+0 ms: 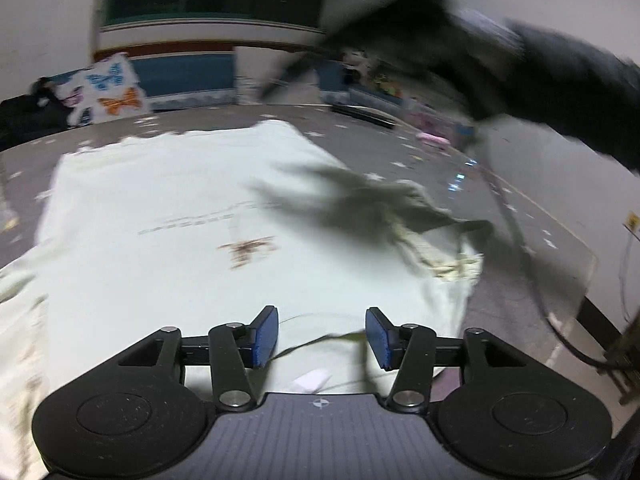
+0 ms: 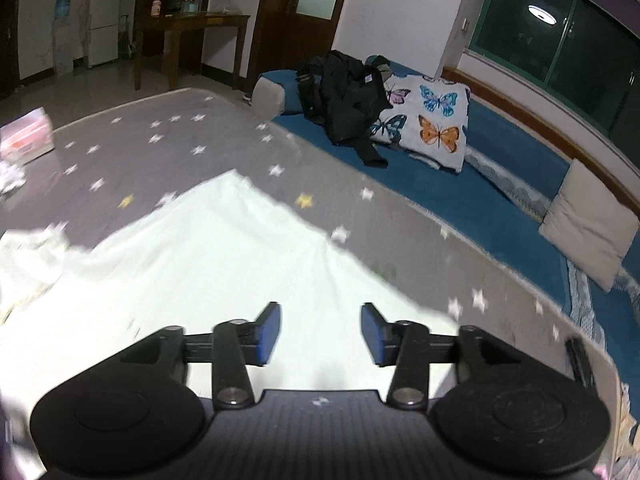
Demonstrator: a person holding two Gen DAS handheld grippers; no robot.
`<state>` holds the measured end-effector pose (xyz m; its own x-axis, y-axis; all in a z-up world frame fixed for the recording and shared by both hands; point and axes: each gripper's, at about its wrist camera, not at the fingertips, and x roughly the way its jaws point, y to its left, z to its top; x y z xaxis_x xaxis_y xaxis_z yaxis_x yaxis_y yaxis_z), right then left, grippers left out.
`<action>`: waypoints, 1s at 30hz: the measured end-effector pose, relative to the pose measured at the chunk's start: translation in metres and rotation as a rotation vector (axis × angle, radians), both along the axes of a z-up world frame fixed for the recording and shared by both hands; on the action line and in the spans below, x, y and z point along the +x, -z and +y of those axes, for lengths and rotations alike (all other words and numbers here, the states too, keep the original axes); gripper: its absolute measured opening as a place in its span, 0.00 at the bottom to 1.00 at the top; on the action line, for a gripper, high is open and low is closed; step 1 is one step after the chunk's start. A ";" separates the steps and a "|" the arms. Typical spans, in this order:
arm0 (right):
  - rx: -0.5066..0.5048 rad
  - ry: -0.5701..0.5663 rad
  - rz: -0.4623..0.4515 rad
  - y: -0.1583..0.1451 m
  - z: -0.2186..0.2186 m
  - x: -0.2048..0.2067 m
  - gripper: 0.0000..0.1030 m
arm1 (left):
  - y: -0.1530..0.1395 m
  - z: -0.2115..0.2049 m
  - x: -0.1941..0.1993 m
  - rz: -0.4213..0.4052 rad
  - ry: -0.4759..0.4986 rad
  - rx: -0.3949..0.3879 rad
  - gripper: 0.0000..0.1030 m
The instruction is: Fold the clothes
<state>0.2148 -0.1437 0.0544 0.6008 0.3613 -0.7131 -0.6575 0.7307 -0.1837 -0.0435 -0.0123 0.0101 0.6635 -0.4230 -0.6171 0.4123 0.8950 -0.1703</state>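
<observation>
**Pale shirt spread on the star mat, both tools empty**

Grey star-printed floor mat [image 2: 168,128] carries a pale T-shirt [image 1: 180,208], lying mostly flat, print up, its right side bunched into a rumpled sleeve [image 1: 452,256]. The left gripper [image 1: 322,338] hovers over the near hem, jaws spread, gripping nothing; the right gripper [image 2: 321,334] hangs likewise over a shirt corner, jaws apart. Judging by this, an edge needs pinching; whether a fold has been made is unclear.

Only the left view shows the print and a blurred dark sleeve [image 1: 560,80] overhead. Only the right view shows the butterfly cushion [image 2: 436,120] and black jacket [image 2: 344,96].
</observation>
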 end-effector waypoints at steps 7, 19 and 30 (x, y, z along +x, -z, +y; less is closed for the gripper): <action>0.019 0.030 0.060 0.020 -0.046 -0.074 0.49 | -0.004 0.029 -0.005 -0.016 -0.104 0.008 0.52; 0.098 0.153 0.123 0.059 -0.111 -0.167 0.49 | -0.008 0.017 0.006 -0.041 -0.122 0.025 0.49; 0.214 0.425 0.082 0.053 -0.177 -0.185 0.49 | -0.012 -0.038 0.024 -0.061 -0.002 0.015 0.50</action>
